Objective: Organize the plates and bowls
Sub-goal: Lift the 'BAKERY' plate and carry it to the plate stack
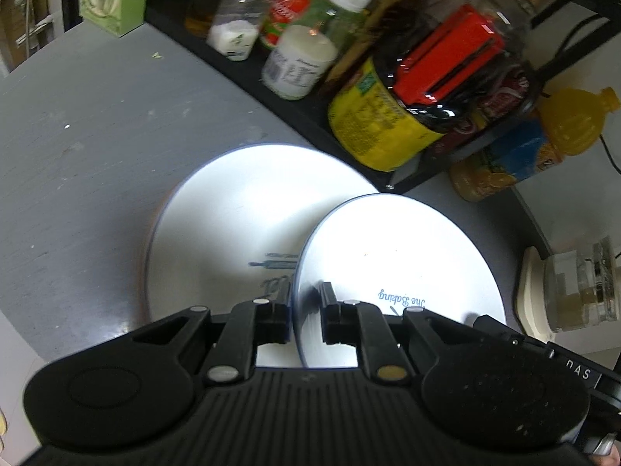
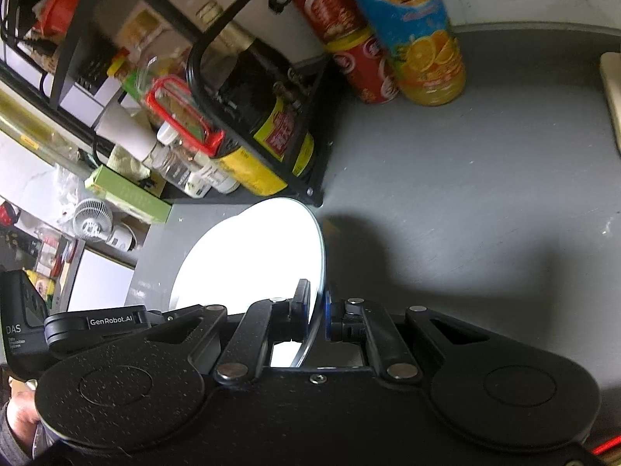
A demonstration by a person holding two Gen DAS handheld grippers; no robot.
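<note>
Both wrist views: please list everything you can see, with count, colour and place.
small plate: 1, white, held tilted over the large plate
large plate: 1, white, flat on the table
table: 1, grey
rack: 1, black, holds jars and bottles behind the plates
juice bottle: 1, orange, beside the rack
red cans: 2, stacked beside the juice bottle
left gripper: shut on the small plate
right gripper: shut on the small plate

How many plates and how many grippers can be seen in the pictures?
White plates: 2, a larger plate lying on the grey table, and a smaller plate held tilted above it.
Grippers: 2, the left gripper and the right gripper, both on the smaller plate's rim.
Total: 4
</note>
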